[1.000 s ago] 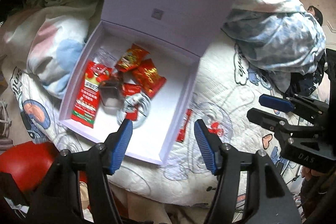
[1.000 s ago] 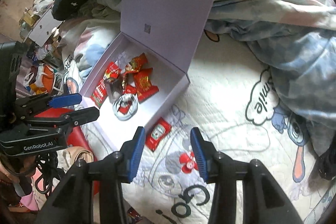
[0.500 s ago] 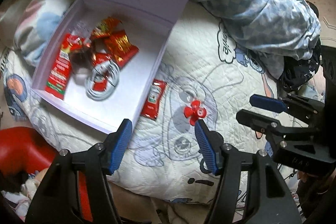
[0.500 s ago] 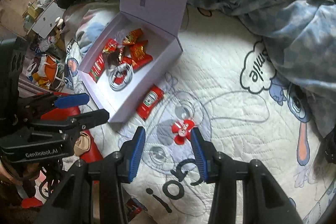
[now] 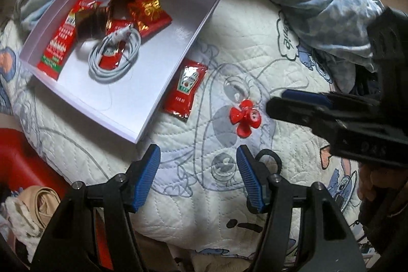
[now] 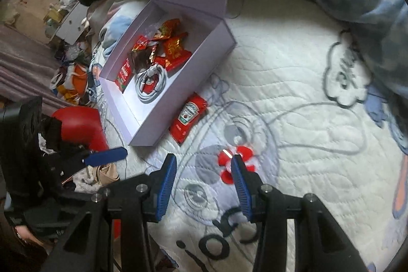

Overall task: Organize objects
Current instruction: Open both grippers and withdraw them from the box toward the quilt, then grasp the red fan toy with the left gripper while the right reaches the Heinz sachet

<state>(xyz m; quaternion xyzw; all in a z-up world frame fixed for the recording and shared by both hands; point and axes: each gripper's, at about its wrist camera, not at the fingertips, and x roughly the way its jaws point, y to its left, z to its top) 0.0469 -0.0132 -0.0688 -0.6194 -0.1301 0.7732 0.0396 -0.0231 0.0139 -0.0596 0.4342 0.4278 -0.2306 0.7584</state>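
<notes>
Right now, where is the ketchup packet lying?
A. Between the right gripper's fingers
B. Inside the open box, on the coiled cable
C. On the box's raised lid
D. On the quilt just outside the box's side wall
D: the ketchup packet lies flat on the quilt beside the outer wall of the open box, with neither gripper holding it.

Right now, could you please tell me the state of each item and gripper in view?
box: lid open, holding snacks
white cable: coiled in the box
ketchup packet: flat on the quilt, outside the box
red flower clip: on the quilt, ungripped
left gripper: open, empty
right gripper: open, beside the clip
</notes>
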